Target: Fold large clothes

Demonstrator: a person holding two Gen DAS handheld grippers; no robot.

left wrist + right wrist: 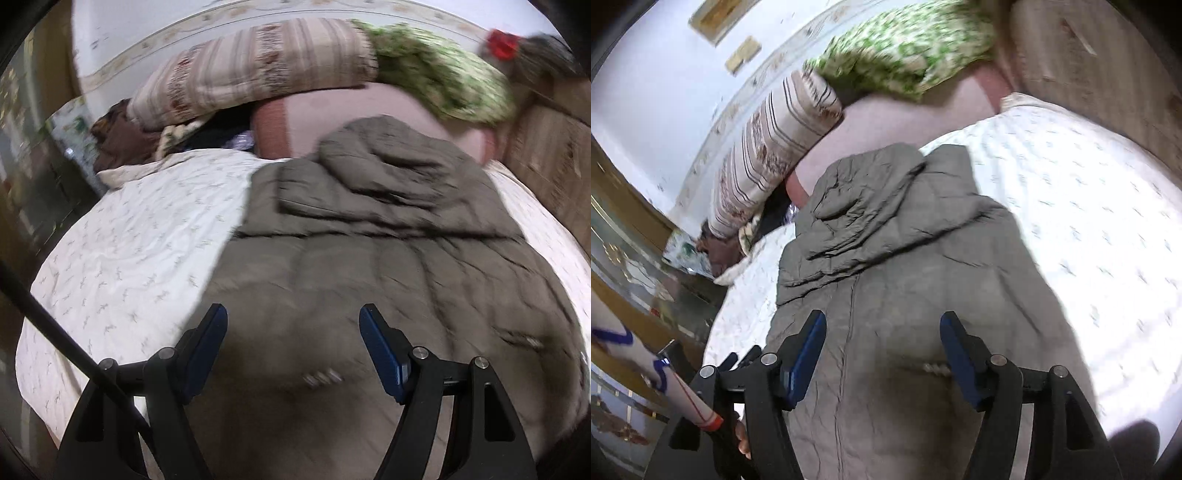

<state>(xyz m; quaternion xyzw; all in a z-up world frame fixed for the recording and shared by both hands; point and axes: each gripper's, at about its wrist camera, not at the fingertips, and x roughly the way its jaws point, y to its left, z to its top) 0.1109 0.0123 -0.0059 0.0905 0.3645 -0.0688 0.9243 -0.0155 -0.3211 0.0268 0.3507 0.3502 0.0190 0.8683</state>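
Both claws are standing open and gripping nothing, the left claw [293,314] and right claw [882,321] hovering over the olive-grey padded hooded coat [369,258] filling the middle of each frame. Its sides are looking folded inward into a long strip, leaving the lengthwise folds. It is lying on a white patterned bed [129,258], with rolled quilts [258,74] piled at the top.

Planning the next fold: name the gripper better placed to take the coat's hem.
Either, marginally the left gripper: open, nothing held, centred over the coat. The right gripper is open above it too.
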